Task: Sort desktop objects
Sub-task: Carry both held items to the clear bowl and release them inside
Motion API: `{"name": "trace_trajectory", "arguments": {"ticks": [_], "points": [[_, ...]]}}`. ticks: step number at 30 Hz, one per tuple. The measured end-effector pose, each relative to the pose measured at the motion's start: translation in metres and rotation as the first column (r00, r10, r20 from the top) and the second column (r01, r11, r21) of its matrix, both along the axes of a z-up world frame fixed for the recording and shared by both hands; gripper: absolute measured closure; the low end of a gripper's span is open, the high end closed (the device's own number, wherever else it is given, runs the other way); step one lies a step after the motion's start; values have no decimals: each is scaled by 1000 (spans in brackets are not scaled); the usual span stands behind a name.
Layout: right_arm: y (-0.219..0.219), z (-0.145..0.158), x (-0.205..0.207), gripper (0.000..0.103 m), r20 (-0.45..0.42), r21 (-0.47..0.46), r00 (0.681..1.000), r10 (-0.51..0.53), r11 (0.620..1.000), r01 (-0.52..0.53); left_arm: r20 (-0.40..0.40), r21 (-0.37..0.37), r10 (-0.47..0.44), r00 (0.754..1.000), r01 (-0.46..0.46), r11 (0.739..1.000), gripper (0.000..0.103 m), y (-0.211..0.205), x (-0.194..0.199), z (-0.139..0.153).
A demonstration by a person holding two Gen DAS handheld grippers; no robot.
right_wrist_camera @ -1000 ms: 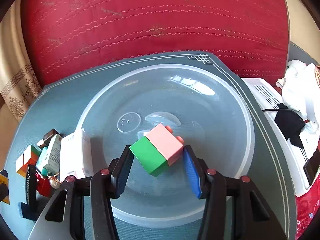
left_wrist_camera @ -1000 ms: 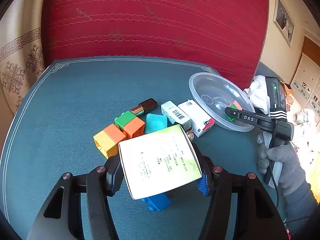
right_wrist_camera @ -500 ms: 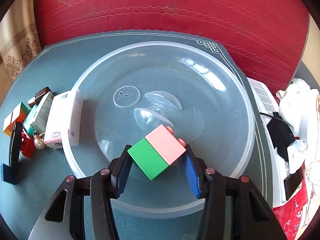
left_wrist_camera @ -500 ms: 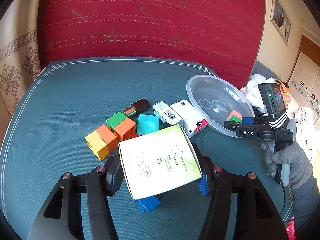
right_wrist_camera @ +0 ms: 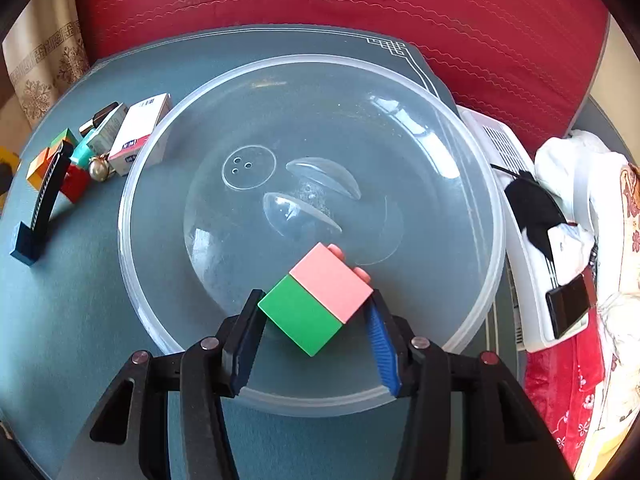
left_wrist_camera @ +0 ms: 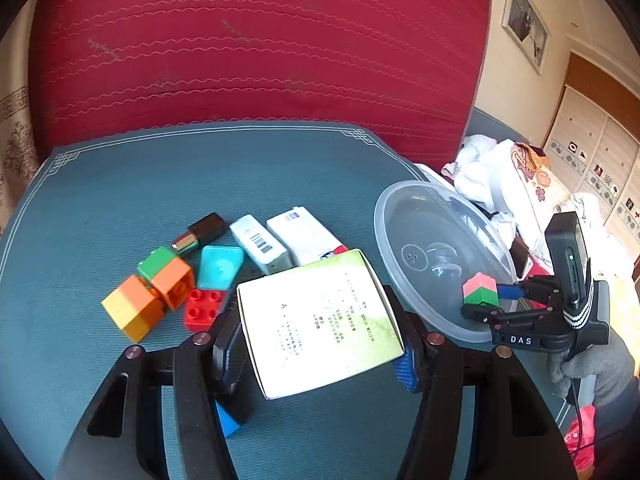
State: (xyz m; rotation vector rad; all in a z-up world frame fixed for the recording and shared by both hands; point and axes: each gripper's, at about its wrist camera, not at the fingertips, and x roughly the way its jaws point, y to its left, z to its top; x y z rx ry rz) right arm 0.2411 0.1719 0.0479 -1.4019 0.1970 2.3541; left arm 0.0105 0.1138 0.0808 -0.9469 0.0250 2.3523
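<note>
Both wrist views tilt down at the mat (left_wrist_camera: 120, 200), sharing the clear bowl (right_wrist_camera: 132, 184).

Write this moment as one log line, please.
left gripper: holds paper box | right gripper: holds pink-green block over clear bowl

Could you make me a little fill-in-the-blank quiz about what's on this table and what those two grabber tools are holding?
1. The right gripper holds a block that is half green and half ____.
2. That pink and green block hangs over a clear plastic ____.
3. The left gripper clamps a white ____ printed with small text.
4. The red brick on the mat shows ____ studs.

Missing words: pink; bowl; box; four
</note>
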Motion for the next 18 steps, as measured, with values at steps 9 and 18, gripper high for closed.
{"name": "trace_trajectory", "arguments": {"ticks": [9,18], "points": [[-14,2,33,50,-38,-29,998,-51,998,49,-8,5,-185,983,185,983,41,75,13,4],[-17,13,56,48,-183,-88,975,-126,990,111,16,20,-266,964,266,964,41,131,4,-4]]}}
